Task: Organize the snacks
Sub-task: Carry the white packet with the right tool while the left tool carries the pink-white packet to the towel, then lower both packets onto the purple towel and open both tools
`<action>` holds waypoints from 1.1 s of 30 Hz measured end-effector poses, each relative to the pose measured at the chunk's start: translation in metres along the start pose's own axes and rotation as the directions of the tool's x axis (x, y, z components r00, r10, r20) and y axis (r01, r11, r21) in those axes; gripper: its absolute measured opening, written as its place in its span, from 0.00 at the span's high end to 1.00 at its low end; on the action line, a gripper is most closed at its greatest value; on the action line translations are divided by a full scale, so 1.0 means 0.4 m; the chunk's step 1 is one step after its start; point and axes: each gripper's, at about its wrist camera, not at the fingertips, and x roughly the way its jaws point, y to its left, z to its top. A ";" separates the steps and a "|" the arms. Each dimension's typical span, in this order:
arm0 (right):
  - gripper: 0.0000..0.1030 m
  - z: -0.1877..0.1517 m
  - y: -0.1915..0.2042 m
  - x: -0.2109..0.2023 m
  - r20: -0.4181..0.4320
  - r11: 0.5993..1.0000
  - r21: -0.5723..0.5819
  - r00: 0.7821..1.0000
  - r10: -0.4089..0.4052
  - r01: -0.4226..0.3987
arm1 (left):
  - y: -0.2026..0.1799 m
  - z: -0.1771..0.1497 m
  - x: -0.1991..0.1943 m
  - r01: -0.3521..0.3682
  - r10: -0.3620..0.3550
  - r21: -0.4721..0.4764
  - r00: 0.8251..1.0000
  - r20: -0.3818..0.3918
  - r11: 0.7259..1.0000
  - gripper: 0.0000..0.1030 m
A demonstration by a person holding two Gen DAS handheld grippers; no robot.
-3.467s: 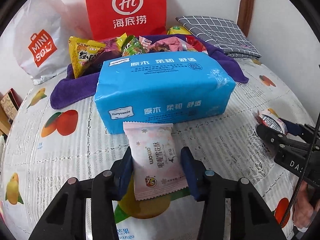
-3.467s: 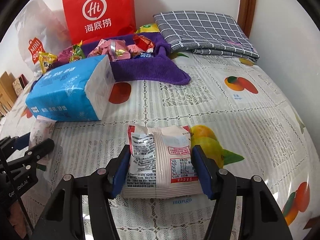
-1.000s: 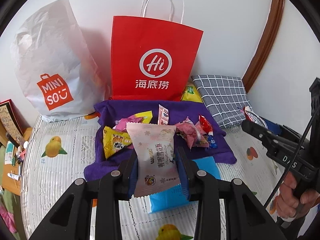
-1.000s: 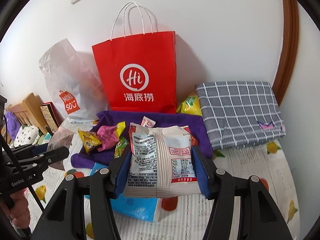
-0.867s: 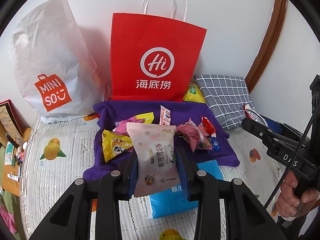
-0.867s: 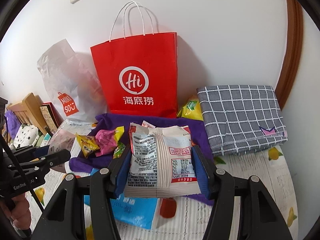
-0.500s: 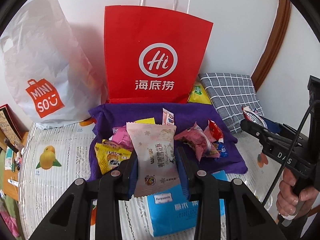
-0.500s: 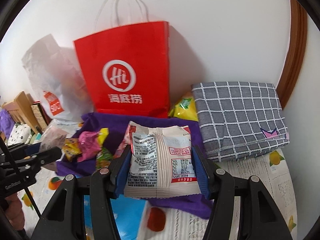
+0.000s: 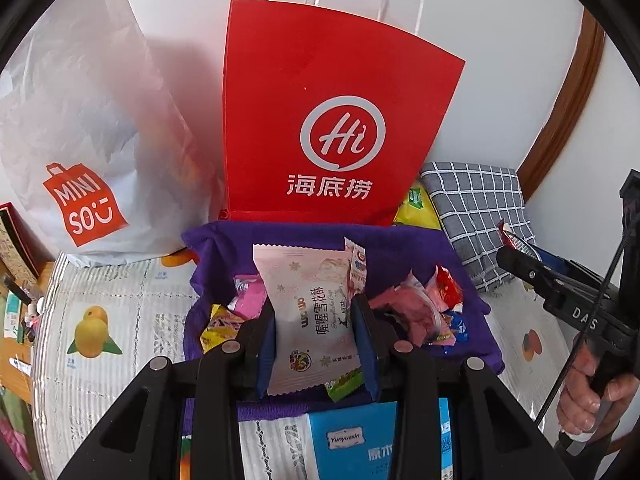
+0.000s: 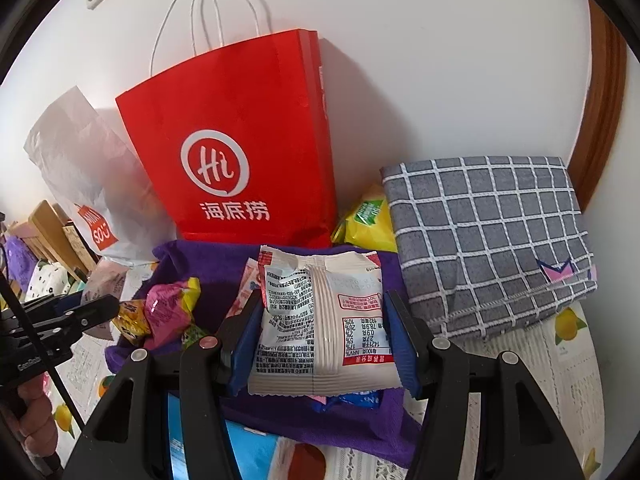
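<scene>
You have most snacks already heaped on the purple cloth on the desk, and your left gripper jaws clamp a pale pink snack packet while your right gripper jaws clamp a white printed snack pouch, both above that heap and not yet released.

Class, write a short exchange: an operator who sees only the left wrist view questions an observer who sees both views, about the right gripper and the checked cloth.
Operator: My left gripper clamps a pink packet over the purple cloth. What does the right gripper carry?
Observer: A white packet, pinched between both pads, with its printed nutrition-table side facing the camera.
Operator: Is there anything on the grey checked cloth?
Observer: A small pink-and-navy emblem sits near its front right corner.
</scene>
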 end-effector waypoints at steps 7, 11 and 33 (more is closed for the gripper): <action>0.44 0.000 0.024 0.030 -0.018 0.999 -0.039 1.000 0.011 -0.011 | -0.023 0.004 0.018 -0.001 0.001 0.037 1.000 -0.005 0.999 0.67; 0.44 -0.011 0.016 0.060 -0.049 0.999 -0.043 0.999 0.000 -0.002 | -0.031 0.002 0.042 0.004 -0.003 0.044 1.000 -0.018 0.999 0.67; 0.44 -0.043 -0.034 0.169 -0.162 0.999 -0.047 0.987 -0.014 0.006 | -0.101 -0.011 0.173 0.056 -0.044 0.105 0.993 -0.112 0.993 0.67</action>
